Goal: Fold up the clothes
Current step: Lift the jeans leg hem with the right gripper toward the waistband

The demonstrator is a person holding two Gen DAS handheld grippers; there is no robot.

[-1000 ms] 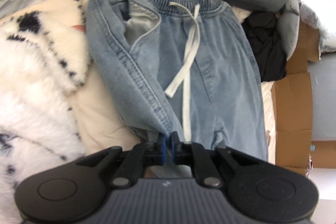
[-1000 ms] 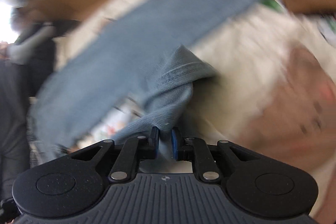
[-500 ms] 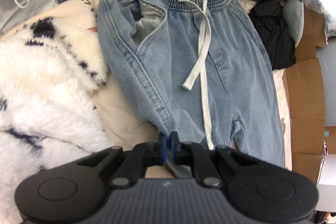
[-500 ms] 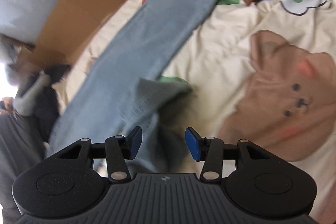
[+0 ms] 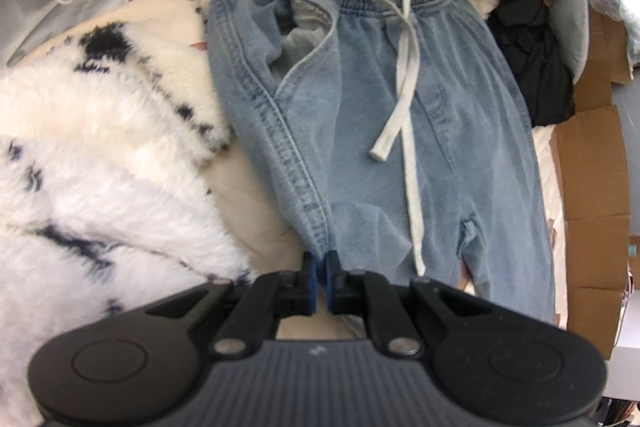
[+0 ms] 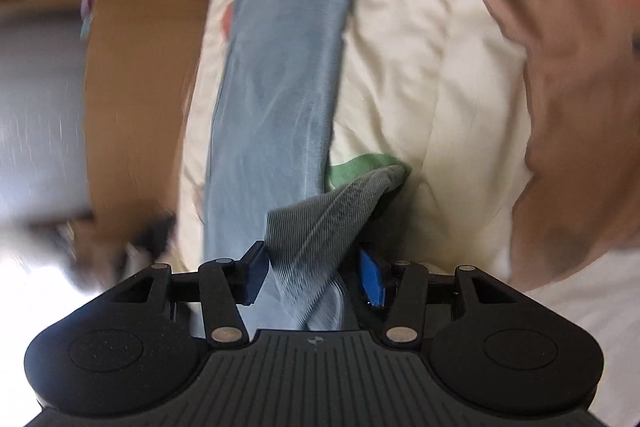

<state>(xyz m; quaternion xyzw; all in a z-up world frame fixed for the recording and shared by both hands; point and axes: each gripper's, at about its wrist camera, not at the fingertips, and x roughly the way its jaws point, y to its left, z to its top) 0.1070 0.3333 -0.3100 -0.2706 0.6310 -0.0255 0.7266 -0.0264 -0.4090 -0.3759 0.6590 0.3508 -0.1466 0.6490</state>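
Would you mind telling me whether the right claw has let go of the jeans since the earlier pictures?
Yes. The right claw has just been opening; a fold of the jeans lies loose between its pads, and it now faces along the leg on the cream sheet.

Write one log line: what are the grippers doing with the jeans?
left gripper: shut on jeans side seam | right gripper: open, jaws just opened, jeans fold loose between

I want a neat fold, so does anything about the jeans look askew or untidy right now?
Yes. On the jeans, the left hip pocket gapes open, showing its grey lining, and the drawstring trails loose down the front. In the right wrist view, a leg end lies flipped over and rumpled.
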